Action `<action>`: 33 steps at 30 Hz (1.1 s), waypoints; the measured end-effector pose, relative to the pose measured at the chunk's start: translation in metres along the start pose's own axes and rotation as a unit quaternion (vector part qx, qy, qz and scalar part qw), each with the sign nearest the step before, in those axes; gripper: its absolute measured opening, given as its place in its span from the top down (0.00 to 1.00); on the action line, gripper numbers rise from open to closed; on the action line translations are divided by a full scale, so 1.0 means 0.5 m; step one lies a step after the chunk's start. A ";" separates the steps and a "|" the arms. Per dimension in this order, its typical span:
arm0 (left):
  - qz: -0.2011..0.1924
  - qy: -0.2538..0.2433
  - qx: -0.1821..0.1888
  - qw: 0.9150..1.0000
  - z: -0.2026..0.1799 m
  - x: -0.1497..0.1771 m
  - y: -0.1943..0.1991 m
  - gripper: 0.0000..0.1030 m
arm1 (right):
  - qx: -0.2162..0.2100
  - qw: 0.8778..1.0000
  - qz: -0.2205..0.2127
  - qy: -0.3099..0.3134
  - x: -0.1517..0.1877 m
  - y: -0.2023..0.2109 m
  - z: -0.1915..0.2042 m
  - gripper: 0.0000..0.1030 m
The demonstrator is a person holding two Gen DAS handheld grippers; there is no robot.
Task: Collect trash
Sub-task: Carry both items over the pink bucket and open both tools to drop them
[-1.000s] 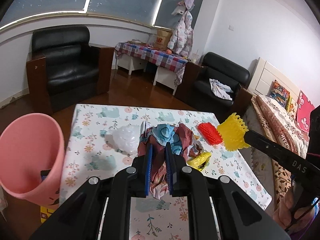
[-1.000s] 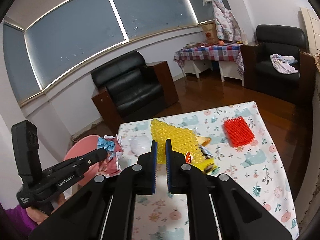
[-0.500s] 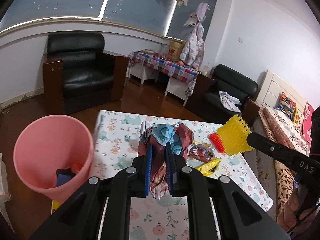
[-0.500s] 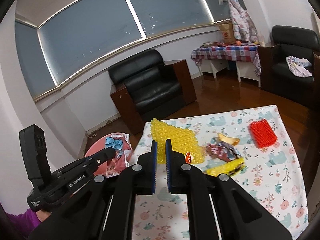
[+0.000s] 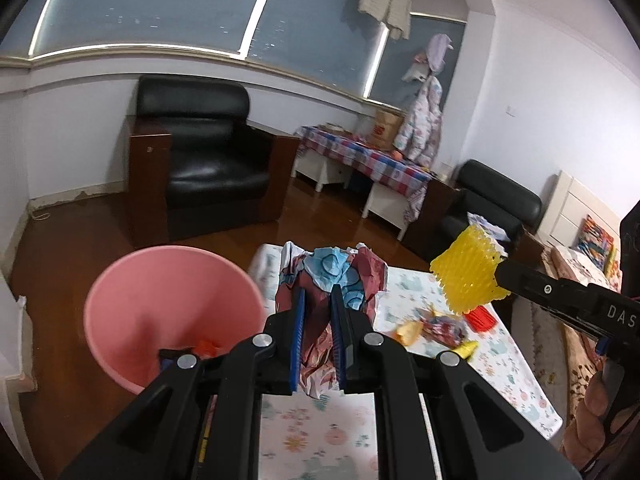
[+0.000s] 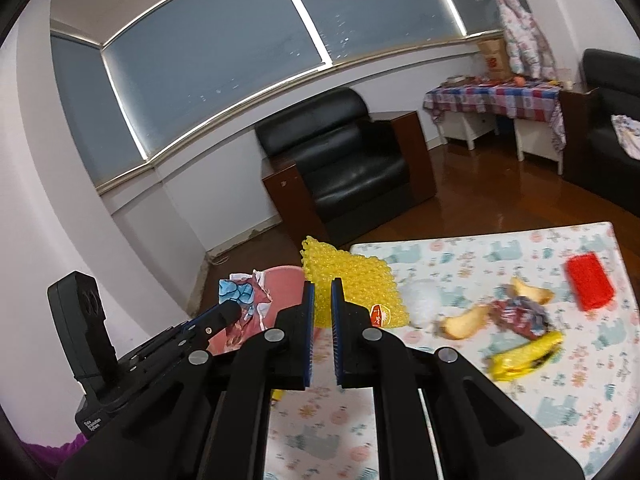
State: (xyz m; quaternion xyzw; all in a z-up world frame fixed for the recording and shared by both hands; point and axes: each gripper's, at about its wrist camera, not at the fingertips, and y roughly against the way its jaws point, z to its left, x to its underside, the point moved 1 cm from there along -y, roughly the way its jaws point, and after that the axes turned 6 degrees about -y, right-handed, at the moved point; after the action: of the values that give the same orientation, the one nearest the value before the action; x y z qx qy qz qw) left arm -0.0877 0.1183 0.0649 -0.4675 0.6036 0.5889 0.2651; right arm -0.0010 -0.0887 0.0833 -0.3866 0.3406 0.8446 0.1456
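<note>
From the left wrist view, we see our left claw point(image 5: 318, 304) clamped on a crumpled red-and-blue wrapper point(image 5: 334, 276), which sticks up between the blue pads and hangs below them. Just to the left and lower stands the pink bin point(image 5: 132, 304), its mouth open toward us, with a few dark and orange scraps at the bottom. The wrapper is beside the bin's rim, not over its mouth. To the right, our right claw point(image 5: 496, 280) comes in from the edge, holding a yellow foam net point(image 5: 468, 276) above the floral tabletop point(image 5: 516, 376).

From the right wrist view, our right claw point(image 6: 320, 292) is closed on the yellow foam net point(image 6: 352, 280), the sheet standing up past the pads. The left claw point(image 6: 230, 310) shows at lower left with the wrapper point(image 6: 240, 294) in front of the pink bin point(image 6: 286, 280). On the tabletop point(image 6: 560, 404) lie a white plastic wad point(image 6: 420, 300), a dark crumpled wrapper point(image 6: 520, 316), a yellow wrapper point(image 6: 524, 356) and a red foam net point(image 6: 590, 286), all blurred.
</note>
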 end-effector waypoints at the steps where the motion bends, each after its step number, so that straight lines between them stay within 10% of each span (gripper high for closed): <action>1: -0.003 0.003 -0.006 1.000 0.012 -0.001 0.005 0.89 | -0.006 1.000 0.005 0.000 -0.001 -0.011 0.009 0.92; 33: 0.064 0.060 -0.135 0.987 0.300 0.074 -0.055 0.88 | -0.112 0.975 0.177 -0.067 0.072 -0.381 0.133 0.92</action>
State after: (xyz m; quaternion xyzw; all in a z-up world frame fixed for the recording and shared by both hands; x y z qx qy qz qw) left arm -0.1140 0.2564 -0.0047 -0.4941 0.5620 0.6515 0.1249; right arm 0.0356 0.0949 -0.0005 -0.2764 0.2960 0.9139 -0.0281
